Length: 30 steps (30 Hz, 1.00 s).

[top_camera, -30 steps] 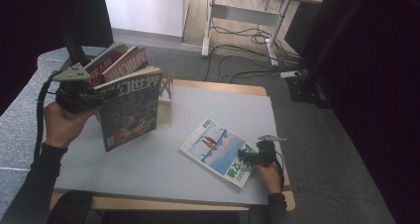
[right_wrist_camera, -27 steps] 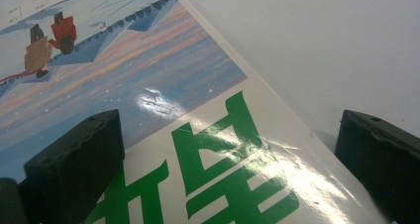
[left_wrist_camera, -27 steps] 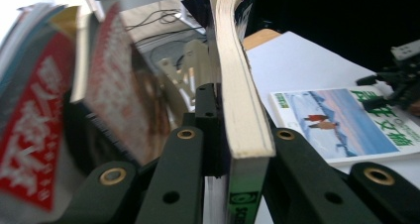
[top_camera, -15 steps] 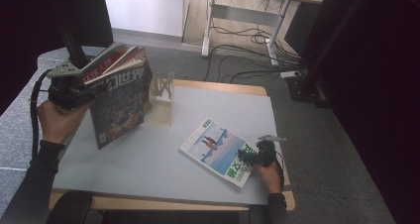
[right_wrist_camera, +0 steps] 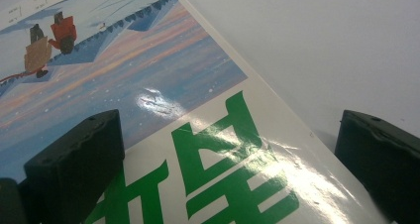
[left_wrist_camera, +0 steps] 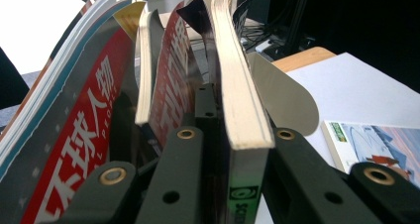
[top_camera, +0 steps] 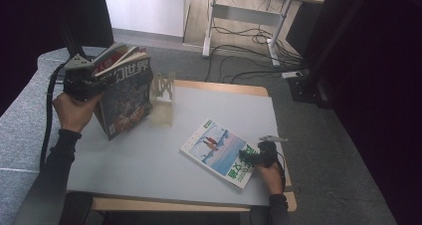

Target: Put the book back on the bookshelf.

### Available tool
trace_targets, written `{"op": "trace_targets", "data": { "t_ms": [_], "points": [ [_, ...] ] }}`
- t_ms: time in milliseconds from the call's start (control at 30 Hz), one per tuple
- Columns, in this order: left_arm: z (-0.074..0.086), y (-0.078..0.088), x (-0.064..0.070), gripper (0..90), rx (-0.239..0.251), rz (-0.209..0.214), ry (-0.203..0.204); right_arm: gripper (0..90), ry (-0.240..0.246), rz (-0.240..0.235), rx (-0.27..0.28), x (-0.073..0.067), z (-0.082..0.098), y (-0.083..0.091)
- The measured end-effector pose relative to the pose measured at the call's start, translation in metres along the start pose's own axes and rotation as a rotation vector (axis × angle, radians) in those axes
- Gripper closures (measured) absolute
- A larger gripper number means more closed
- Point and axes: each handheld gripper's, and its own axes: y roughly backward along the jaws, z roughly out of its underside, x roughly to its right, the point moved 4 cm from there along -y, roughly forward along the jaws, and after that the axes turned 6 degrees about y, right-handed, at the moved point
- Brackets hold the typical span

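Left of the wooden rack (top_camera: 162, 98), a bundle of magazines (top_camera: 124, 93) was held upright above the table (top_camera: 149, 160), clamped tight in the left gripper (top_camera: 97, 88). Right of the rack, near the table's front edge, the right gripper (top_camera: 249, 155) was rested wide-jawed over a flat magazine (top_camera: 216, 145), nothing pinched.

Both grippers are black, each with two thick moulded jaws. The left gripper (top_camera: 82, 83) carries a grey three-cornered plate on top and trails a black cable. Its jaw links show brass-ringed pivot holes and smaller plain screw holes. The right gripper (top_camera: 256, 155) bears a similar grey plate; its jaws are blocky and matt. Both of the person's forearms wear dark sleeves.
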Motion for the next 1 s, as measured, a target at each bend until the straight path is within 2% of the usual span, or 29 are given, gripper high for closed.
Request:
{"op": "trace_targets", "data": {
  "t_ms": [533,867,1000],
  "points": [
    [-0.008,-0.035,-0.001,82.6,0.05,0.0,0.01,0.0,0.0,0.001,0.001,0.0,0.0,0.0],
    [-0.012,-0.046,0.002,82.6,0.101,-0.004,0.023,0.0,-0.003,0.001,0.003,0.0,0.0,0.0],
    [-0.013,-0.05,0.003,82.6,0.105,-0.005,0.022,0.0,-0.003,0.001,0.003,0.0,0.0,0.0]
  ]
}}
